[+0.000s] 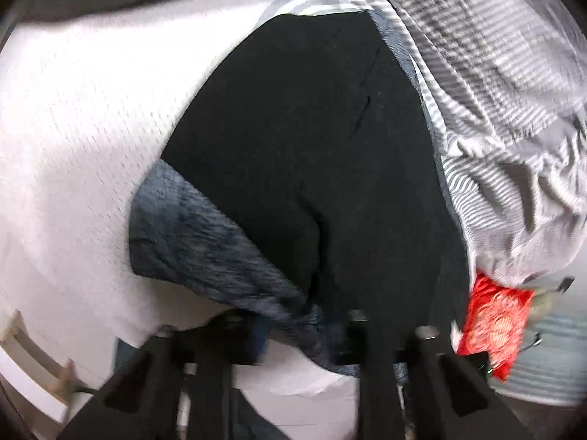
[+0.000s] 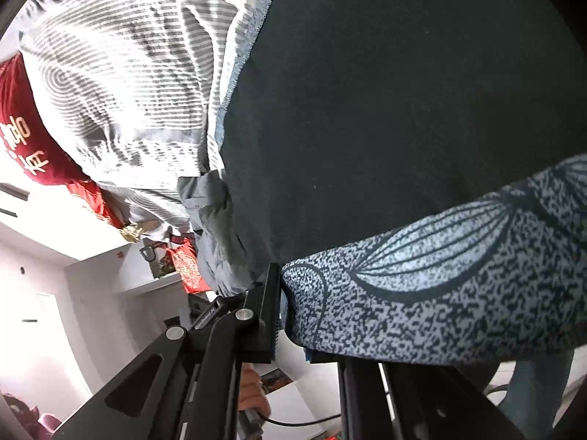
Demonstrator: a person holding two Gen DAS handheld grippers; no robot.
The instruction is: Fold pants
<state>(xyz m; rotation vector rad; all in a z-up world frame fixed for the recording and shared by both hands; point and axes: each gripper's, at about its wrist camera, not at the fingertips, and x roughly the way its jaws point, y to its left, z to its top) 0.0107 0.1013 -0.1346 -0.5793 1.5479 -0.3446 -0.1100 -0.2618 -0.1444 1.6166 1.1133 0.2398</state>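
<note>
The pants are black with a blue-grey speckled patterned band. In the left wrist view the black cloth (image 1: 312,139) fills the middle and lies on a white mesh surface (image 1: 80,117). My left gripper (image 1: 293,333) is shut on the speckled band (image 1: 205,231) near the bottom. In the right wrist view the black cloth (image 2: 385,110) fills the upper right, and the speckled band (image 2: 440,286) drapes over my right gripper (image 2: 293,315), which is shut on it. The right finger of that gripper is hidden under the cloth.
A grey-and-white striped blanket lies bunched beside the pants (image 1: 495,91) (image 2: 128,73). Red fabric items with gold print lie at its edge (image 1: 491,326) (image 2: 22,124). A hand (image 2: 253,392) holds the left gripper's handle below. White walls and a shelf are at the left (image 2: 73,293).
</note>
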